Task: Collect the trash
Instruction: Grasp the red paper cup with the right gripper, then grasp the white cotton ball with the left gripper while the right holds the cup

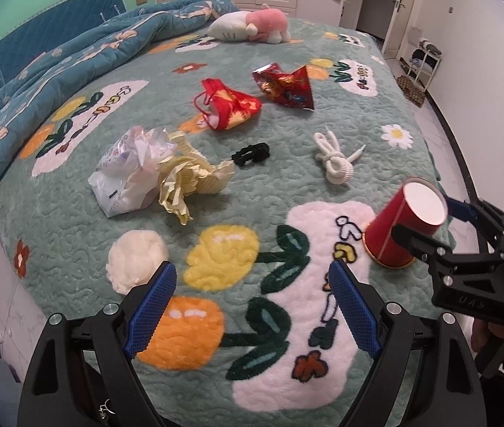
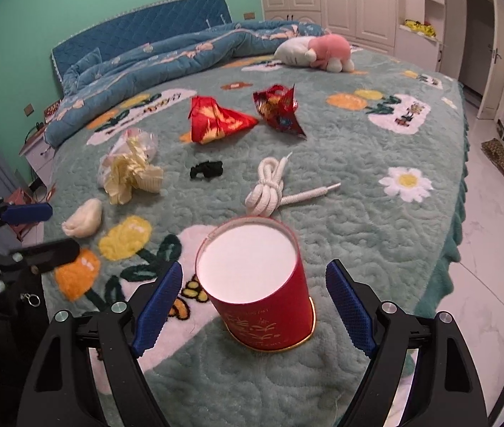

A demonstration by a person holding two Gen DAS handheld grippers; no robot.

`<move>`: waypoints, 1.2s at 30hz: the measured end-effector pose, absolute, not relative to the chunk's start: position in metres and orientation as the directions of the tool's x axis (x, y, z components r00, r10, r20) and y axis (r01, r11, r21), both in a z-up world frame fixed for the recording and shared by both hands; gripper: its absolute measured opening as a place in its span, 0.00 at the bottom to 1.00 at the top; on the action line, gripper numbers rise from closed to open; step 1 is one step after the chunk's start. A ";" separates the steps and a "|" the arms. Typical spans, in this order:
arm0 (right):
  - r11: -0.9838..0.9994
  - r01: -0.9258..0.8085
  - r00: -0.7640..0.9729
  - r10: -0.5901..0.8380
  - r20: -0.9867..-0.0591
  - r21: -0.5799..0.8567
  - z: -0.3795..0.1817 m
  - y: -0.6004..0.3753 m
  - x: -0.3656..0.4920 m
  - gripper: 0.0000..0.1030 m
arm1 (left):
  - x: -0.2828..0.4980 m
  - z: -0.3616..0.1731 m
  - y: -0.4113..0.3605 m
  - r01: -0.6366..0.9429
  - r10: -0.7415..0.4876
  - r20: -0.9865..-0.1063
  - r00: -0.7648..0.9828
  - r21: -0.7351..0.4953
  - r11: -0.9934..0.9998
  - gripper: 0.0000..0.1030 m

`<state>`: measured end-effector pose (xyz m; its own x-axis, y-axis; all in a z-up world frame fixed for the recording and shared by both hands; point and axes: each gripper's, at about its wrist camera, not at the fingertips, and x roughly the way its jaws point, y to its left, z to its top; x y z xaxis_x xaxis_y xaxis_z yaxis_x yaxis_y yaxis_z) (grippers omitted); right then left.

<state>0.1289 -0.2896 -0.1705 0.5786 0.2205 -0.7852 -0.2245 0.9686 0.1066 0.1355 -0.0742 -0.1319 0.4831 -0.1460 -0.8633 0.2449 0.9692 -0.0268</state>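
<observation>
Nearest, the right tongs (image 2: 253, 306) stand apart on either side of a red paper cup (image 2: 259, 284) that sits upside down on the bed (image 2: 376, 249), the pads not pressing on it. To the left, the left tongs (image 1: 252, 306) are also apart, empty above the flowered cover, with a white wad (image 1: 134, 261) just beside the left pad. Farther off lie crumpled yellow paper (image 1: 188, 178), a black hair tie (image 1: 251, 153) and a knotted white cord (image 1: 337, 163). Beyond them lie a red bag (image 1: 229, 106) and a red wrapper (image 1: 285, 87); a plush toy (image 1: 252, 25) rests at the far end.
</observation>
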 end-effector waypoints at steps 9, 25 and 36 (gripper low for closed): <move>0.955 -0.252 0.573 0.275 -0.772 0.153 -0.163 -0.283 0.128 0.55 | 0.141 -0.135 -0.057 0.204 -0.140 -0.867 0.478 -0.045 0.978 0.84; 0.908 -0.380 0.566 0.378 -0.732 0.175 -0.130 -0.207 0.142 0.55 | 0.164 -0.152 0.006 0.088 -0.100 -0.876 0.473 -0.066 0.994 0.84; 0.904 -0.386 0.540 0.383 -0.749 0.184 -0.137 -0.186 0.161 0.56 | 0.191 -0.187 0.028 0.067 -0.120 -0.907 0.404 -0.101 0.993 0.84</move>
